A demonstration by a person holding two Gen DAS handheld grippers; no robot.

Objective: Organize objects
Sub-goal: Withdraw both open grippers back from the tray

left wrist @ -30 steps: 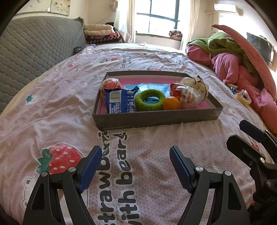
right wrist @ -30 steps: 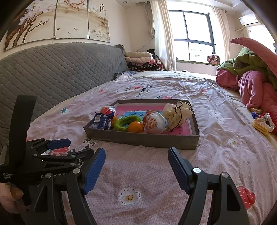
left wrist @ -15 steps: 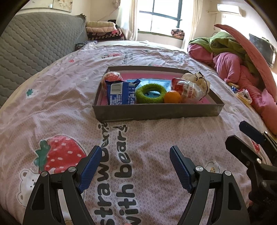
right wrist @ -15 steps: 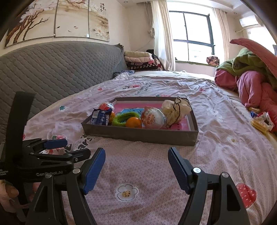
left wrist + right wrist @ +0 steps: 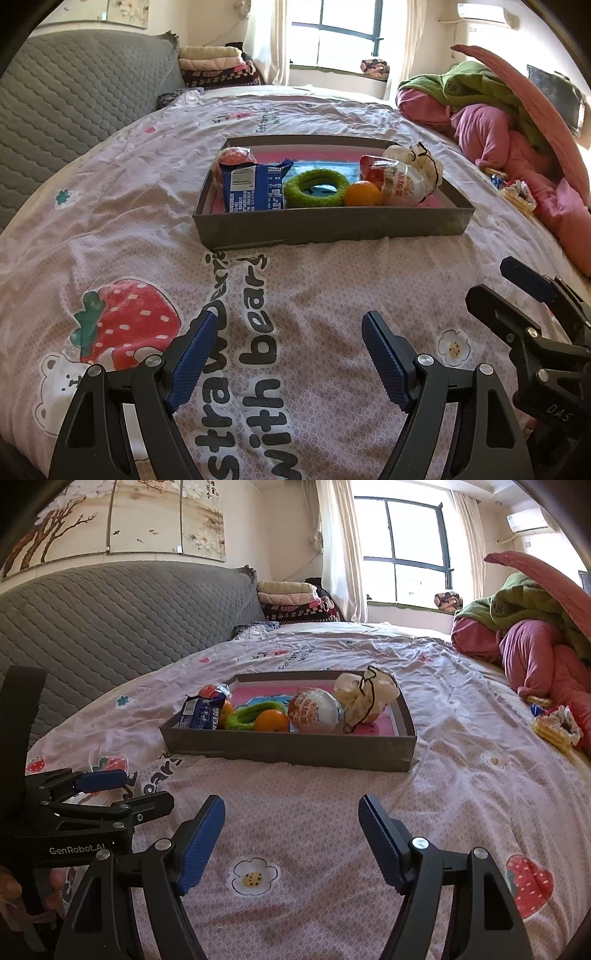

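A shallow grey box [image 5: 332, 221] [image 5: 288, 749] with a pink floor lies on the bed. Inside are a blue snack packet [image 5: 253, 186] [image 5: 199, 714], a green fuzzy ring [image 5: 317, 186] [image 5: 247, 716], an orange [image 5: 363, 194] [image 5: 271, 720], a round red-and-white wrapped pack [image 5: 399, 179] [image 5: 314, 710], a cream pouch with a dark cord [image 5: 417, 158] [image 5: 365, 694] and a small red wrapped item [image 5: 234, 155] [image 5: 210, 691]. My left gripper [image 5: 288, 354] [image 5: 122, 788] hovers open over the quilt, well short of the box. My right gripper [image 5: 291, 834] [image 5: 498, 280] is open beside it, with nothing between its fingers.
The pink quilt [image 5: 129, 221] carries strawberry and bear prints and black lettering. A grey quilted headboard [image 5: 110, 616] runs along the left. Pink and green bedding [image 5: 498, 110] is heaped at the right, with small wrapped snacks [image 5: 554, 723] at its foot. Folded blankets [image 5: 291, 602] sit near the window.
Both views have tipped slightly, so the box sits a little lower and nearer in frame. Both grippers stay open and hold nothing.
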